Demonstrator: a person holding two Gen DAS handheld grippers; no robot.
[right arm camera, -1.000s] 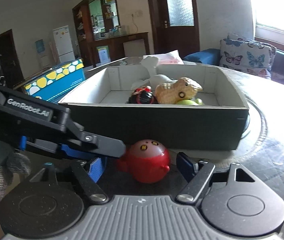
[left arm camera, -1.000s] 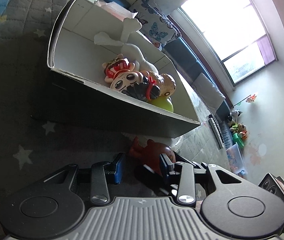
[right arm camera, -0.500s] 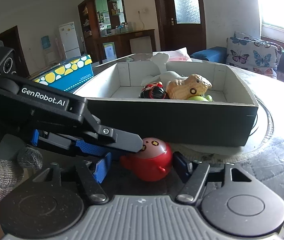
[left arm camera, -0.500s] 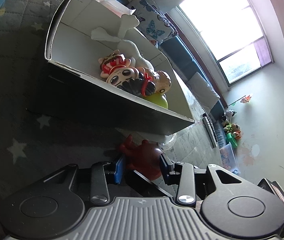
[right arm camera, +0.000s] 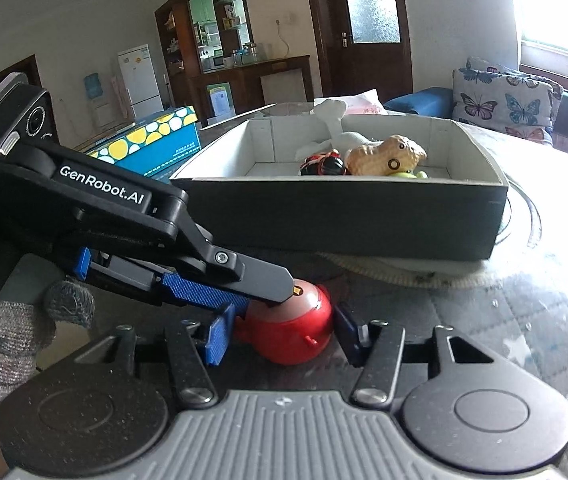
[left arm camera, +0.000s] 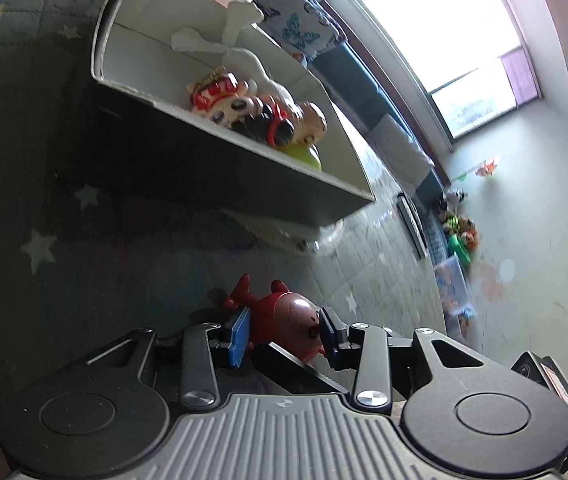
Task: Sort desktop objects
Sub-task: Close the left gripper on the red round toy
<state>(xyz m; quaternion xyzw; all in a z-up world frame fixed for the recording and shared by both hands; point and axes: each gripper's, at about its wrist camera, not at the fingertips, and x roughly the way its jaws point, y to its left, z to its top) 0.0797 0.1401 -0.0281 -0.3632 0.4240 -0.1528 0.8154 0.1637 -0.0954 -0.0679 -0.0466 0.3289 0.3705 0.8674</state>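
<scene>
**Last toy bracketed, not yet boxed**

Progress, as judged from both views: most of the sort looks done. Several toys are already seen inside the box [right arm camera: 363,216] — a tan figure [right arm camera: 387,156], a black-and-red one [right arm camera: 323,166], a white one [left arm camera: 268,76], something yellow-green [left arm camera: 303,156]. One red toy [right arm camera: 287,320] is left outside, on the star-print mat [left arm camera: 36,220] just in front of the box's near wall. No other loose items can be made out nearby.

The red toy is flanked by both tools at once. The left gripper [left arm camera: 284,330] is set w/ a pad at each side of it, close or touching; a firm clamp can't be confirmed. The right gripper [right arm camera: 280,338] is spread apart, w/ a gap visible on its right side, toy between fingers. Lift & drop into the box is judged to be what's left.
</scene>
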